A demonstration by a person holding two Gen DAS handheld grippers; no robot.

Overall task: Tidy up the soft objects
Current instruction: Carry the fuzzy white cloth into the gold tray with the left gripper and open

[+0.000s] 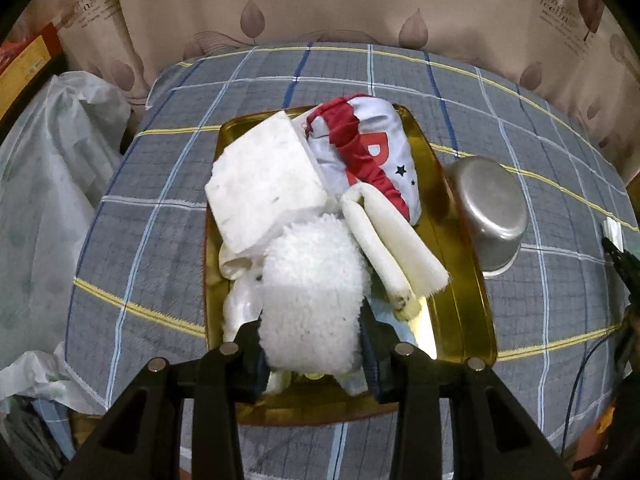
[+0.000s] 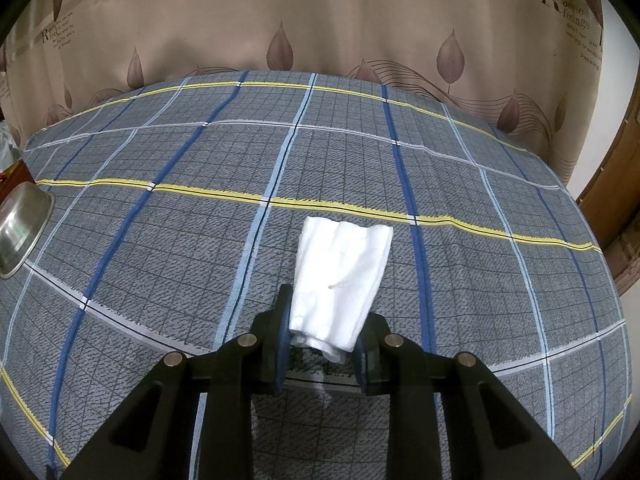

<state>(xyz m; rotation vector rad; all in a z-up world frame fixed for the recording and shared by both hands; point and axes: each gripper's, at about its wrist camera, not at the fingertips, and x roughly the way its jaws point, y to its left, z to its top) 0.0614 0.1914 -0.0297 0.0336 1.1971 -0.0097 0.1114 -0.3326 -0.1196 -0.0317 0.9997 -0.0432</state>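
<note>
Between the left tongs (image 1: 312,344) a fluffy white towel (image 1: 312,280) is being clamped over the golden tray (image 1: 460,312), probably to join the pile there. The right tongs (image 2: 320,344) are gripping a folded white cloth (image 2: 344,272), which is lying flat on the checked bed (image 2: 160,240), likely for lifting next.

Both the left gripper (image 1: 312,354) and right gripper (image 2: 320,344) are matte black with triangular cut-outs, silver round rivets and dark blue finger pads (image 2: 281,350).

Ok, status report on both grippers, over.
Left gripper shut on fluffy towel over gold tray. Right gripper shut on white cloth. Steel bowl beside tray.
</note>
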